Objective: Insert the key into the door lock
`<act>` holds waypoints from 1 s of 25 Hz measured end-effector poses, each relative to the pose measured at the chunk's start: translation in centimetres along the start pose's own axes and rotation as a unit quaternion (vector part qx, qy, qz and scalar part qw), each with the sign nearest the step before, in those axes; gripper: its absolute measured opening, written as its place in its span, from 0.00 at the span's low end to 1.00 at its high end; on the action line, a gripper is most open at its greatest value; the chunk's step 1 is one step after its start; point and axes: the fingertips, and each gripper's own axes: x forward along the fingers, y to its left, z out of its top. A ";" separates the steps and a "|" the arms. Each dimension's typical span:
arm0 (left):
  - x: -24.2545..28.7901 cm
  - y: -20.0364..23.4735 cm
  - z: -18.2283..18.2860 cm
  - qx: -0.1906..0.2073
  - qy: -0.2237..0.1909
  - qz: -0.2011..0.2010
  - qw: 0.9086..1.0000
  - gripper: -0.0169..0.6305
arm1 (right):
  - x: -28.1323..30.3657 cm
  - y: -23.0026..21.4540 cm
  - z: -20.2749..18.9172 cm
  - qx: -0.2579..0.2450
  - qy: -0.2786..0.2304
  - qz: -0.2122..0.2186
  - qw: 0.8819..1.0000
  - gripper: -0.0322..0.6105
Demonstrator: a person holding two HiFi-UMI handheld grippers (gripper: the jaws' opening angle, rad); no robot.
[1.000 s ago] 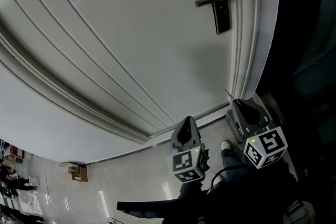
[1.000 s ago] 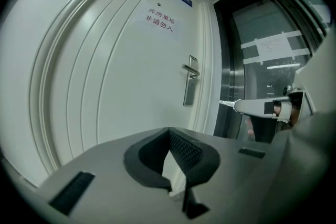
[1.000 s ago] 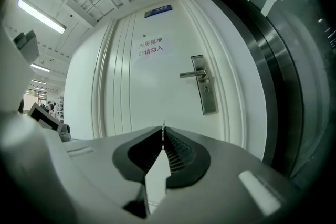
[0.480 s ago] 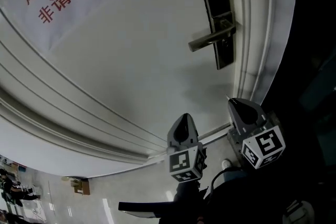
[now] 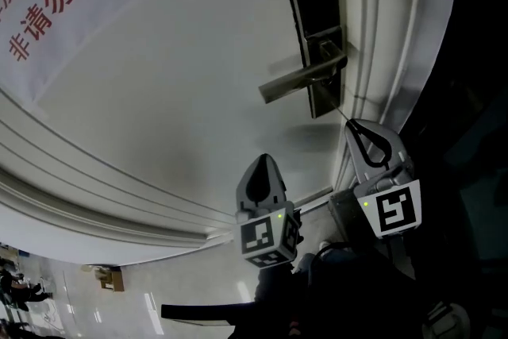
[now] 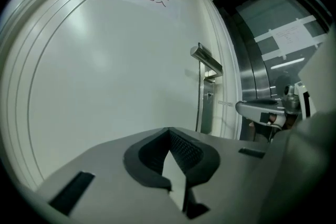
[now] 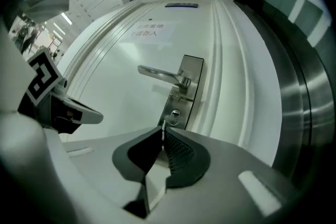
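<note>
The white door (image 5: 182, 91) carries a dark metal lock plate (image 5: 312, 12) with a lever handle (image 5: 298, 81). In the right gripper view the keyhole (image 7: 175, 114) sits low on the lock plate (image 7: 185, 86), under the handle (image 7: 159, 75). My right gripper (image 5: 355, 127) is shut on a thin key (image 7: 164, 125), whose blade sticks out of the jaws a short way below the keyhole. The key tip (image 5: 347, 120) lies just under the plate's lower edge, apart from it. My left gripper (image 5: 262, 161) hangs lower left, shut and empty; its jaws (image 6: 168, 131) face the door.
A white paper sign (image 5: 55, 4) with red characters hangs on the door at upper left. The moulded door frame (image 5: 381, 28) runs right of the lock, with a dark space and a steel panel (image 7: 307, 107) beyond. Glossy floor (image 5: 119, 306) shows at bottom left.
The lock plate and handle have come nearer and lower in the head view. My right gripper has risen with the key, its tip now close under the plate. The left gripper shifted slightly left.
</note>
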 end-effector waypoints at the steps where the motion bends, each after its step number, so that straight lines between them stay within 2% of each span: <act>1: 0.3 -0.1 0.0 0.000 0.001 0.000 1.000 0.03 | 0.2 -0.4 0.0 -0.025 0.003 -0.007 1.000 0.07; 4: 1.0 -0.3 0.4 0.004 0.003 -0.008 1.000 0.03 | 0.7 -1.2 0.3 -0.100 0.015 -0.022 0.995 0.07; 7: 1.7 -0.1 1.3 0.015 0.000 -0.014 1.000 0.03 | 1.6 -1.4 1.0 -0.190 0.015 -0.031 0.981 0.07; 11: 2.2 -0.1 1.9 0.032 -0.006 -0.025 0.999 0.03 | 2.1 -1.6 1.8 -0.330 0.027 -0.049 0.942 0.07; 14: 2.6 0.0 1.6 0.041 -0.009 -0.036 0.998 0.03 | 2.5 -1.9 1.4 -0.399 0.046 -0.062 0.914 0.07; 16: 2.8 0.0 1.3 0.041 -0.008 -0.042 0.998 0.03 | 2.7 -1.9 1.2 -0.429 0.056 -0.064 0.899 0.07; 19: 3.1 -0.1 1.5 0.045 -0.022 -0.053 0.997 0.03 | 3.0 -1.9 1.1 -0.457 0.068 -0.066 0.884 0.07; 25: 3.1 -0.5 1.3 0.032 -0.009 -0.065 0.997 0.03 | 3.6 -1.6 1.0 -0.488 0.080 -0.064 0.867 0.07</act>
